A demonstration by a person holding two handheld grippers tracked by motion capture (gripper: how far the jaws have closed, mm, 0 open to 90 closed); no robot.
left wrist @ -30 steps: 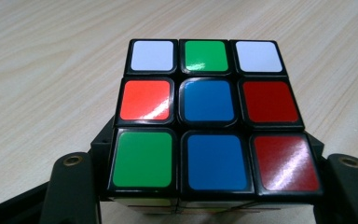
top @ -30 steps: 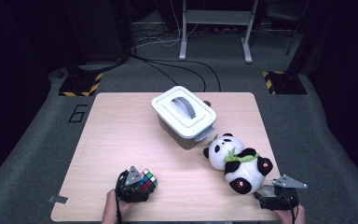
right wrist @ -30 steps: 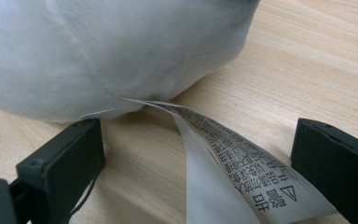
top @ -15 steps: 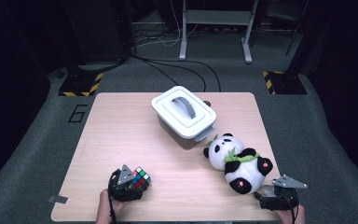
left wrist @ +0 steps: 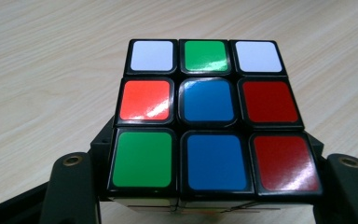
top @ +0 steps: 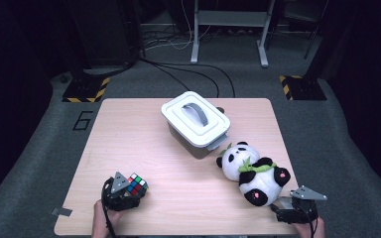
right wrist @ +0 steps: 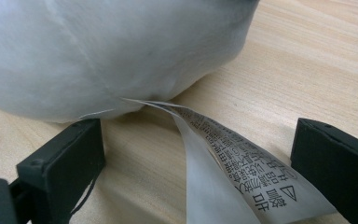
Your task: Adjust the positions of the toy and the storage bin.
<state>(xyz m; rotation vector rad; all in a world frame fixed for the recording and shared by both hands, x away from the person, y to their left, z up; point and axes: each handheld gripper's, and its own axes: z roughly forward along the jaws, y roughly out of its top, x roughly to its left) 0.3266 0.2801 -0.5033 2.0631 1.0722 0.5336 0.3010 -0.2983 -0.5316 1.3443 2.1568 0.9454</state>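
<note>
A scrambled Rubik's cube [top: 137, 184] sits between the jaws of my left gripper [top: 129, 191] near the table's front left corner. In the left gripper view the cube [left wrist: 205, 102] spans the gap, and both black jaws of the left gripper [left wrist: 209, 186] press on its sides. A plush panda [top: 252, 172] lies on its back at the front right. My right gripper [top: 286, 207] rests just behind its feet, open. In the right gripper view the panda's white body [right wrist: 112, 51] looms close, and its printed label [right wrist: 223, 163] trails between the wide-apart jaws of the right gripper [right wrist: 200, 140], untouched.
A white lidded box [top: 196, 119] with a grey handle stands at the back middle of the wooden table [top: 129, 134]. Cables and a metal stand lie on the dark floor beyond. A person's hands reach in at the front edge.
My left gripper has carried the cube leftward along the table's front. The right gripper and the panda have stayed where they were.
</note>
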